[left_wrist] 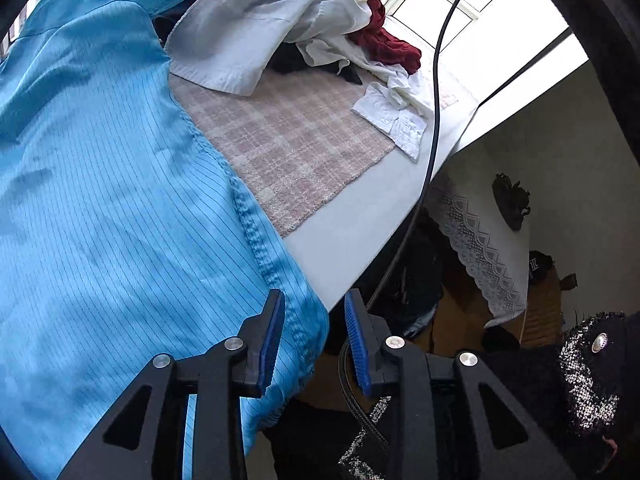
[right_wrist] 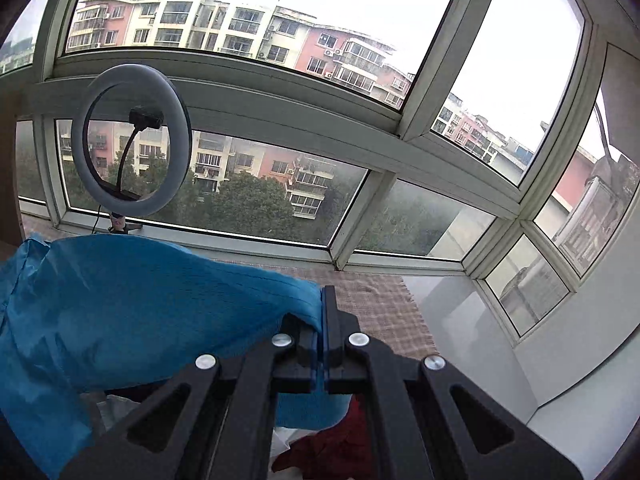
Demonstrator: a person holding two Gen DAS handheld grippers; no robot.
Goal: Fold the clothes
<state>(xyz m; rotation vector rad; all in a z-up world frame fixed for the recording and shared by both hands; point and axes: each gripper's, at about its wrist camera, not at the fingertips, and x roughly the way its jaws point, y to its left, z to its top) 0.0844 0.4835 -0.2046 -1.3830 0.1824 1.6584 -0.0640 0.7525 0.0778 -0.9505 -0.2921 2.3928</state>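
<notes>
Between the pressed-together jaws of the right gripper (right_wrist: 323, 320), a fold of the blue pinstriped garment (right_wrist: 132, 300) is pinched, and the cloth billows off to the left of it, lifted in front of the window (right_wrist: 320, 140). Beneath that gripper a bit of dark red cloth (right_wrist: 320, 448) shows. A ring light (right_wrist: 132, 140) stands on the sill behind. The left gripper (left_wrist: 314, 336) has its jaws partly apart with nothing pressed between them; the hemmed edge of the same blue garment (left_wrist: 120, 220) hangs just beside its left pad, over the near edge of the white worktop (left_wrist: 348, 240). Farther out a pink checked mat (left_wrist: 288, 140) lies on the worktop, and beyond it sits a heap of white garments (left_wrist: 280, 20) with a dark red one (left_wrist: 384, 44) on top. A black cable (left_wrist: 438, 80) crosses the right side.
</notes>
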